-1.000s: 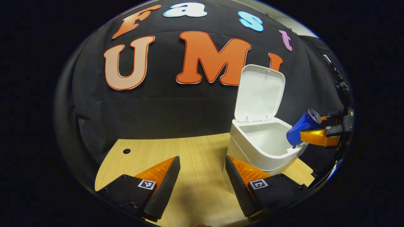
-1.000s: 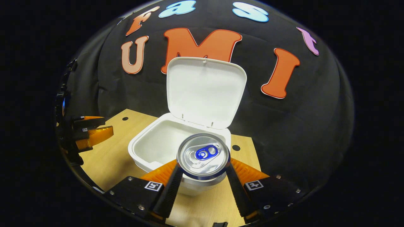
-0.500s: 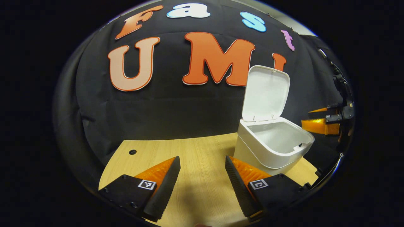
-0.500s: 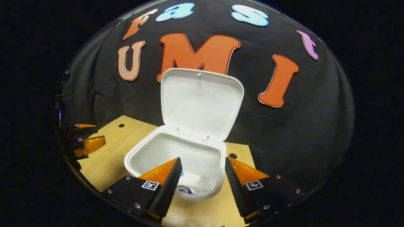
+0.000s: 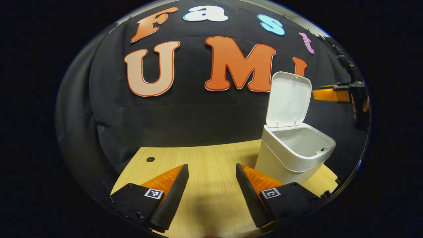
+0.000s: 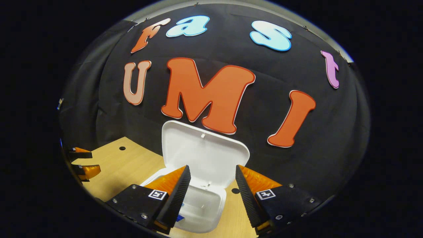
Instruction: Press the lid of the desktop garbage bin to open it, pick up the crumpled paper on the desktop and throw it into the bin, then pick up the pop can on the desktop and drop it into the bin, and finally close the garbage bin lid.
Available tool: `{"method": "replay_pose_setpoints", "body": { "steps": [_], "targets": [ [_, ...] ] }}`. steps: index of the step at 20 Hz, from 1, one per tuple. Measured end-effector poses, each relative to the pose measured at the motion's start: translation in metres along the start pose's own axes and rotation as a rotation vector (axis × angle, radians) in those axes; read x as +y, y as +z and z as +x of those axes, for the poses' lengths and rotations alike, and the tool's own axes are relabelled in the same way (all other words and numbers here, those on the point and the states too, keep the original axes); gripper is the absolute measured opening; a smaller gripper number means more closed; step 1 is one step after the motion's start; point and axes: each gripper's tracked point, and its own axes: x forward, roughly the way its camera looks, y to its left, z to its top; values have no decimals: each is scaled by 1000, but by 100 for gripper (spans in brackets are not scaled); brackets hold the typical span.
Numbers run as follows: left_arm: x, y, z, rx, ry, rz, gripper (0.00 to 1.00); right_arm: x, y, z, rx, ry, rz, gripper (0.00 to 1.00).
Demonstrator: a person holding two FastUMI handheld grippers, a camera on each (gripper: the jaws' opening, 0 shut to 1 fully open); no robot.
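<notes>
One step looks left: shutting the lid [image 5: 288,99]. No paper or can lies on the desktop [image 5: 205,158], and a scrap of blue shows inside the garbage bin [image 5: 295,155], likely the pop can [image 6: 179,218]. The bin stands near the desk's right end, white, its lid tipped upright on the rear hinge. The right gripper [image 6: 211,195] hangs above the bin's mouth, jaws parted, holding nothing. The left gripper [image 5: 211,195] waits just beside the bin, fingers spread wide and empty.
</notes>
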Motion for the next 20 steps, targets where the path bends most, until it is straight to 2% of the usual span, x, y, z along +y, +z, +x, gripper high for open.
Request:
{"method": "replay_pose_setpoints", "body": {
  "steps": [5,8,13,15,20],
  "targets": [
    [22,-5,-11,3,52,-29,92,-3,52,16,-89,5,-7,83],
    [34,-14,-22,15,82,-65,92,-6,66,30,-111,-15,-13,83],
    [60,-14,-34,-1,148,-59,92,3,65,51,-81,-21,12,83],
    [63,-16,-38,-1,156,-64,92,12,52,52,-38,-13,28,83],
    [62,-16,-37,8,131,-67,90,21,44,33,-42,-48,-77,84]
  ]
}}
